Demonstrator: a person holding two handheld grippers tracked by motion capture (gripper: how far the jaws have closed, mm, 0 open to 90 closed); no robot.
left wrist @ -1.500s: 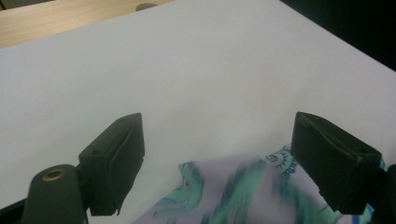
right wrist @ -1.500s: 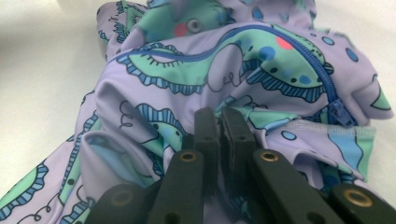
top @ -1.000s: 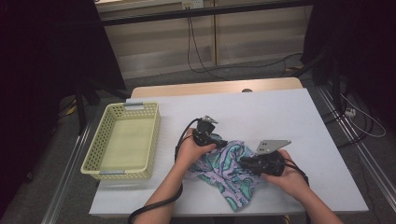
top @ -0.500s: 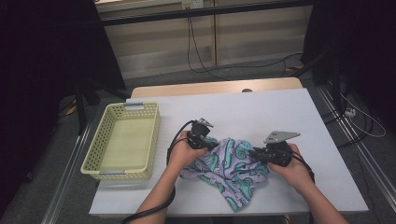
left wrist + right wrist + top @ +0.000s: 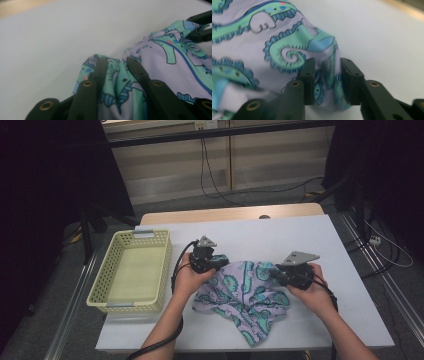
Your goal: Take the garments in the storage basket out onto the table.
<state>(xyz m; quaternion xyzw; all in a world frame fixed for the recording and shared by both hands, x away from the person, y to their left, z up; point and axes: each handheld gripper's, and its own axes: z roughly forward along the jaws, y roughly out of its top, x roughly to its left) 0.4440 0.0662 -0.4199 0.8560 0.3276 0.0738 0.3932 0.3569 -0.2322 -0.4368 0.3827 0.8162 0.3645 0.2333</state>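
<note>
1. We see a white counter [image 5: 320,240], long side toward us, with dark floor and cables beyond its far edge.
2. A yellow basket [image 5: 162,270] sits on the counter's left part, with nothing in it. It lies just beside our left arm but apart from the cloth, so it does not block the work; it looks like the place the cloth may end up.
3. The cloth [image 5: 245,295] lies crumpled at the middle of the counter, near our edge. It is lilac with teal seahorse prints, and one corner trails toward us.
4. Our left claw [image 5: 220,261] grips the cloth's upper left edge. In the left gripper view, a bunched fold [image 5: 116,77] is pinched between the narrowed jaws.
5. Our right claw [image 5: 276,272] grips the cloth's upper right edge. In the right gripper view, a fold [image 5: 327,75] sits clamped between its jaws, just above the counter.
6. We judge the two grips are set well apart on one edge so the cloth can be pulled taut and spread flat or lifted.
7. Nothing stands between the claws. The slack middle of the cloth is the only thing likely to snag or fold under.
</note>
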